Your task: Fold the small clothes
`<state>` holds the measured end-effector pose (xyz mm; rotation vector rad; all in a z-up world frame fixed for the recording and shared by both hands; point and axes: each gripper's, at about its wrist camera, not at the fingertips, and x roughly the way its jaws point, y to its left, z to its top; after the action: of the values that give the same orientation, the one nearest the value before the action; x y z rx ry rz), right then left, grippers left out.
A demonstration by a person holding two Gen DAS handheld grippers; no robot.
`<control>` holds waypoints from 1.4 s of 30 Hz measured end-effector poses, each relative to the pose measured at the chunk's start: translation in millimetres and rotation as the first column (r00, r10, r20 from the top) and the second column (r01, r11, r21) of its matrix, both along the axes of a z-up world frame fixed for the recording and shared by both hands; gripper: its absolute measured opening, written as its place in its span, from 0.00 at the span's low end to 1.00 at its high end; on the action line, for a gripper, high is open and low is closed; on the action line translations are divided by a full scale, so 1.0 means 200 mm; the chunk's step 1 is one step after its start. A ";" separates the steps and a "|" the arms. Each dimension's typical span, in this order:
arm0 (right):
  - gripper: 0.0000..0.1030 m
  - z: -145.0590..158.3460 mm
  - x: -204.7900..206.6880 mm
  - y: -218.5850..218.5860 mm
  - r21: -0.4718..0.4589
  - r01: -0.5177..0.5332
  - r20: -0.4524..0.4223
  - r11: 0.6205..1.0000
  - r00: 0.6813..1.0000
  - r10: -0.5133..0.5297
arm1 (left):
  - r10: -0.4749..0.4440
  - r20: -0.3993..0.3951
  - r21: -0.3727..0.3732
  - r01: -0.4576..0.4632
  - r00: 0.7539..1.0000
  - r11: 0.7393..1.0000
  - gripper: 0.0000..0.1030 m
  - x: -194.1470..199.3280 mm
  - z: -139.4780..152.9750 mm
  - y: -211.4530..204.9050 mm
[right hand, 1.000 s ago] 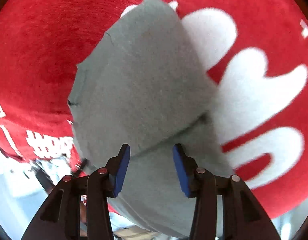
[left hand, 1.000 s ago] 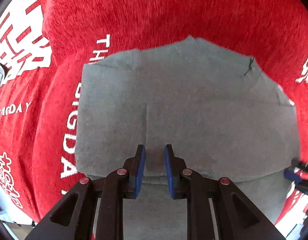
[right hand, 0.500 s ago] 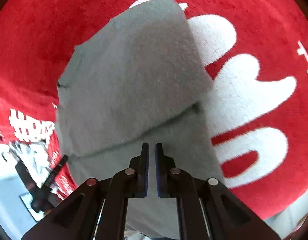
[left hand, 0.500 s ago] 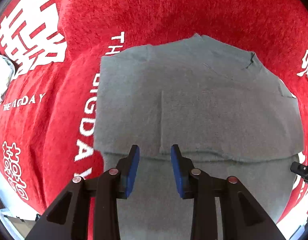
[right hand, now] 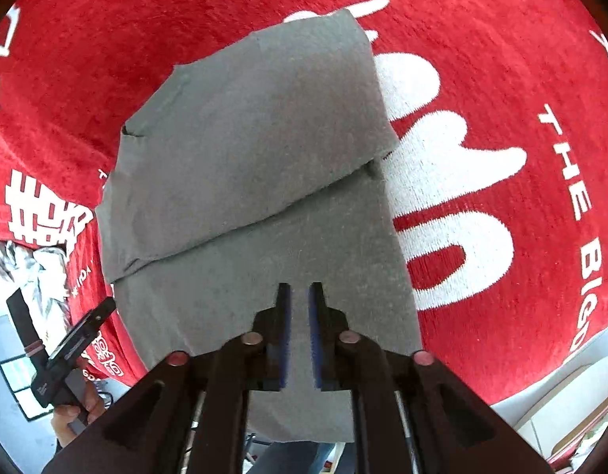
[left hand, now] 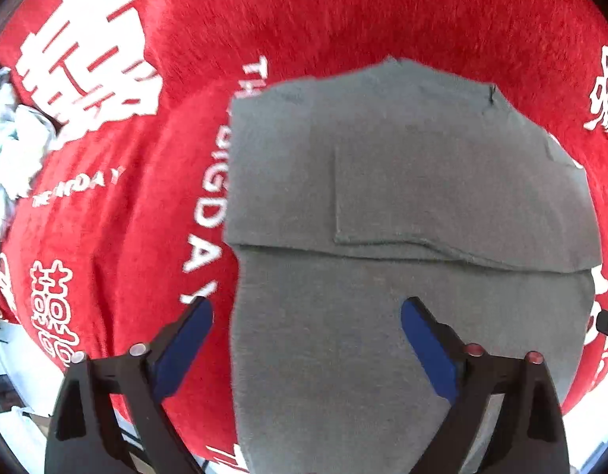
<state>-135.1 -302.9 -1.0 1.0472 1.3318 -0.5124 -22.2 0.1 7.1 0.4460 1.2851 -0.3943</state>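
Grey garment flat on red blanket, frame centre; far part already folded over.

Left gripper wide open, empty, straddling near left edge.

Right gripper nearly closed, narrow gap, apparently empty.

Next, prob: pinch both near corners evenly, lift low, fold fwd, align edges.

Grey garment, partly folded, flat on red cloth

Plain grey knit, no print. Far part doubled over w/ folded edge running crosswise just ahead of left gripper & right gripper; near single layer lies under both. Left's tips straddle garment's left edge; right's tips over near layer, towards its right edge. Small notch at far corner.
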 end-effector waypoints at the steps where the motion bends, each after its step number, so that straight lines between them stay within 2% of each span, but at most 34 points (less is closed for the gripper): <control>1: 0.50 0.01 0.00 0.00 -0.008 -0.005 0.000 1.000 1.000 0.005 | -0.005 0.001 0.001 0.005 1.000 1.000 0.94 -0.01 0.01 0.00; 2: 0.57 0.02 0.01 0.01 -0.017 -0.012 0.001 1.000 1.000 0.012 | -0.007 0.000 0.002 0.007 1.000 1.000 0.94 -0.01 0.01 0.00; 6: 0.62 0.07 0.05 0.03 -0.061 -0.047 0.003 0.997 0.999 0.047 | -0.005 -0.021 0.006 0.005 1.000 1.000 0.94 -0.02 0.01 0.02; 7: 0.72 0.08 0.06 0.03 -0.068 -0.051 0.007 0.996 0.999 0.052 | -0.005 -0.022 0.006 0.005 1.000 1.000 0.94 -0.02 0.01 0.03; 9: 0.84 0.10 0.07 0.04 -0.089 -0.056 0.023 0.994 0.998 0.059 | -0.005 -0.023 0.000 0.005 1.000 1.000 0.94 -0.03 0.02 0.03; 11: 0.85 0.13 0.07 0.05 -0.125 -0.058 0.031 0.990 0.998 0.063 | -0.001 -0.023 -0.008 0.001 1.000 1.000 0.94 -0.03 0.02 0.03; 13: 0.99 0.15 0.08 0.05 -0.160 -0.065 0.038 0.985 0.997 0.072 | 0.003 -0.022 -0.011 -0.003 1.000 1.000 0.94 -0.03 0.03 0.03; 16: 1.00 0.17 0.10 0.06 -0.181 -0.086 0.062 0.980 0.993 0.098 | -0.005 -0.028 -0.002 0.005 1.000 1.000 0.94 -0.03 0.02 0.03; 18: 1.00 0.16 0.11 0.07 -0.156 -0.101 0.074 0.983 0.991 0.113 | -0.017 -0.029 0.005 0.017 0.999 1.000 0.94 -0.04 0.02 0.01; 23: 1.00 0.09 0.10 0.07 -0.007 -0.084 0.121 0.996 0.989 0.084 | -0.017 -0.045 0.010 0.017 0.999 1.000 0.94 -0.04 0.01 0.00; 28: 1.00 0.05 0.03 0.05 0.058 -0.036 0.146 0.998 0.989 0.027 | 0.029 -0.083 0.039 -0.026 0.996 0.999 0.94 -0.02 -0.06 0.02; 30: 1.00 0.03 0.01 0.04 0.075 -0.037 0.140 0.997 0.990 0.026 | 0.025 -0.112 0.034 -0.021 0.993 0.999 0.94 -0.03 -0.08 0.02; 34: 1.00 0.01 -0.03 0.02 0.118 -0.032 0.154 0.992 0.988 0.014 | 0.010 -0.114 0.027 -0.007 0.993 1.000 0.94 -0.08 -0.06 0.02; 36: 1.00 0.00 -0.04 0.02 0.145 -0.050 0.170 0.988 0.985 0.025 | 0.009 -0.107 0.031 -0.006 0.994 1.000 0.94 -0.11 -0.04 0.03; 39: 1.00 -0.02 -0.02 0.02 0.204 -0.131 0.192 0.970 0.977 0.092 | 0.039 -0.121 0.025 -0.036 0.992 0.999 0.94 -0.15 -0.03 0.07; 42: 1.00 -0.04 0.00 0.04 0.194 -0.225 0.167 0.955 0.967 0.194 | 0.083 -0.136 0.017 -0.082 0.987 0.996 0.94 -0.20 -0.04 0.13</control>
<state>-135.6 -294.8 -9.7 1.0783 1.3684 -0.1324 -62.2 25.8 -1.2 0.3789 1.4344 -0.3524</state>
